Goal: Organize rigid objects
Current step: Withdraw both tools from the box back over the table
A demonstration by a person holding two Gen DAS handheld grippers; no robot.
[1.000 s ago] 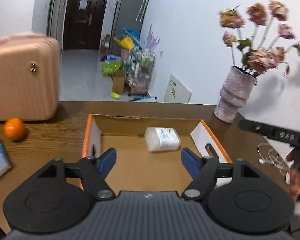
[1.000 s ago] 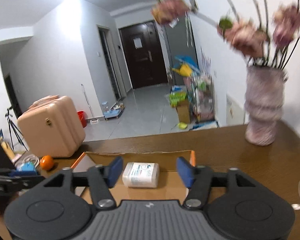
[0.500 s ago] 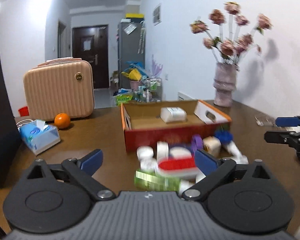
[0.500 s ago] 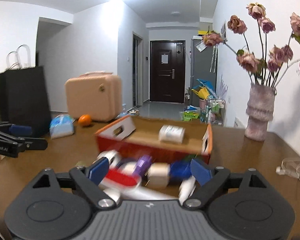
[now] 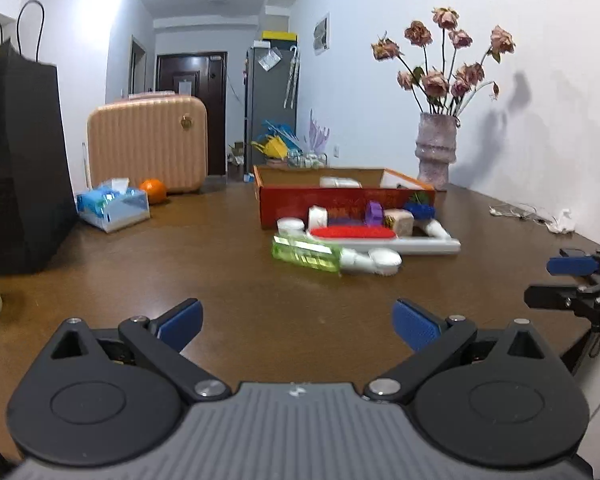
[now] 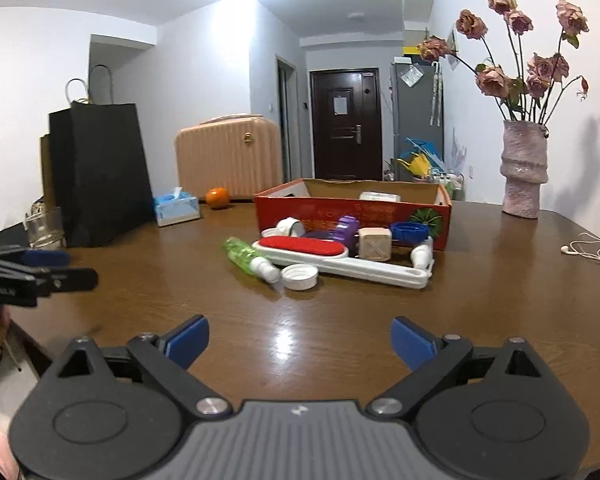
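With both claws spread wide and empty, I judge my right gripper nearer the green bottle, lying mid-frame, long axis slanting toward lower right.

Legible text: none. Print on the red box front and the left gripper is perhaps lettering, too blurred.

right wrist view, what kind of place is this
Most likely a lived-in flat: a wooden dining table facing an entrance door, with a fridge beside it and a vase of dried roses.
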